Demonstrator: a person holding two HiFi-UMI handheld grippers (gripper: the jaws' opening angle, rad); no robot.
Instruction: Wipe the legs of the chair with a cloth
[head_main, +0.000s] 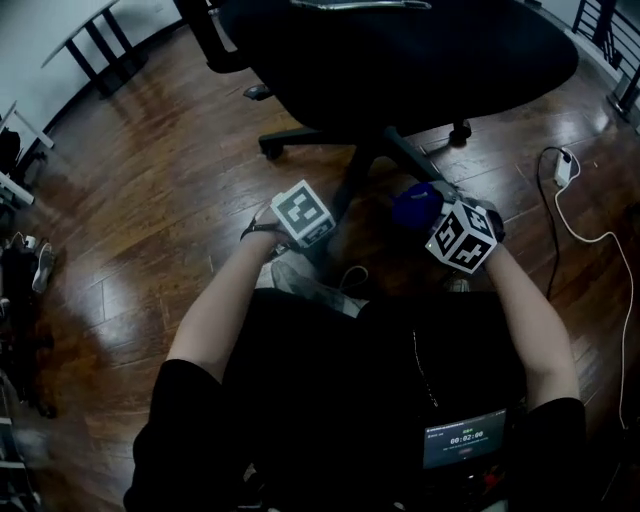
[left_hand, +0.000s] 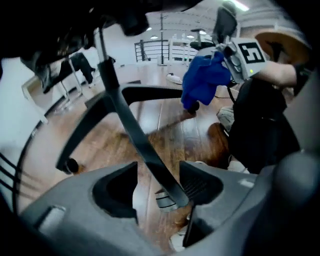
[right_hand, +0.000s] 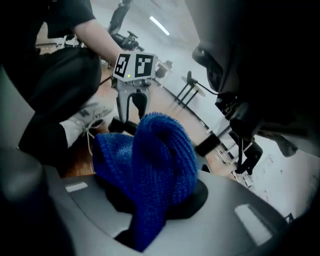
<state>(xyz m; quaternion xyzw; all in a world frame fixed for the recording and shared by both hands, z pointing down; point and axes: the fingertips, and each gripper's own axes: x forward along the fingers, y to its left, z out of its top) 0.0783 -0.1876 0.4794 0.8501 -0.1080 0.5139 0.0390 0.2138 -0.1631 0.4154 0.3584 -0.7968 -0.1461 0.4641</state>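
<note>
On the wooden floor (head_main: 150, 190) just ahead of the person stands a black office chair (head_main: 400, 50). Its seat is at the far side and its star base (head_main: 372, 150) spreads toward the near side.

Left hand-held gripper (left_hand: 159, 186):
- The jaws stand moderately wide, clamped on nothing.
- A black chair leg (left_hand: 131, 131) runs slantwise between them, close to the right jaw, with a clear gap at the left jaw.
- Whether the leg touches the right jaw can't be told.
- In the head view its marker cube sits near-left of the base hub, pointing steeply down.

Right hand-held gripper (right_hand: 155, 206):
- The jaws are closed on a blue knitted cloth (right_hand: 155, 160), which bunches up and out of them in a thick fold.
- In the head view the cloth shows just left of this gripper's marker cube, beside the base leg that runs near-right from the hub.
- In the left gripper view the cloth hangs at the end of another, level leg (left_hand: 150, 93). Contact with that leg can't be told.

Other things:
- A grey-white sneaker (head_main: 305, 283) lies on the floor between the forearms, near the left gripper.
- A white cable (head_main: 592, 236) with a plug block (head_main: 563, 168) trails over the floor at far right.
- Dark table legs (head_main: 100, 50) are at far left.
- A small lit screen (head_main: 463, 438) sits at the person's lap.
</note>
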